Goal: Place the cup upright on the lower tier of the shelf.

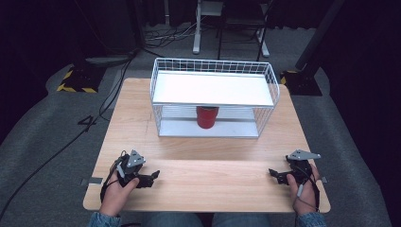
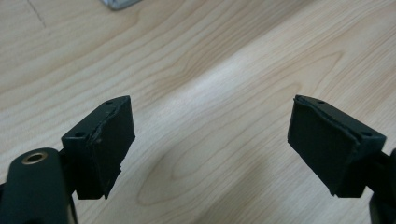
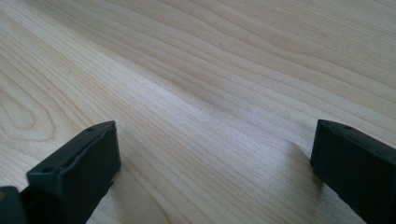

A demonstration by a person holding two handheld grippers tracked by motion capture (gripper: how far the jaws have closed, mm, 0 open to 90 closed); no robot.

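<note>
Toward the far edge of the counter (image 1: 208, 161), a white wire rack (image 1: 274, 90) with two levels. On top, a flat white shelf (image 1: 213, 87), bare. Underneath, a pale grey tray (image 1: 179, 127) with one red cup (image 1: 207, 117) upright on it, near the middle and close to the open front, its upper rim tucked behind the edge of the shelf above. Near the person's side of the counter, at its left, the left gripper (image 1: 153, 176) in a hand, low over the wood and angled toward the centre. Seen along the left gripper (image 2: 210, 126) in its own view: jaws apart with a clear gap, just bare wood grain between the two black pads, no contact with any object. At the near right corner, the right gripper (image 1: 273, 174) in the other hand, also low and pointed inward across the counter. Seen along the right gripper (image 3: 215, 149) in its own view: jaws spread wide, close above the wood, bare wood alone between them. Red cup well apart from both pairs of jaws, farther up the counter inside the rack, roughly midway between the two hands from side to side, with an open stretch of wood between it and each gripper.
</note>
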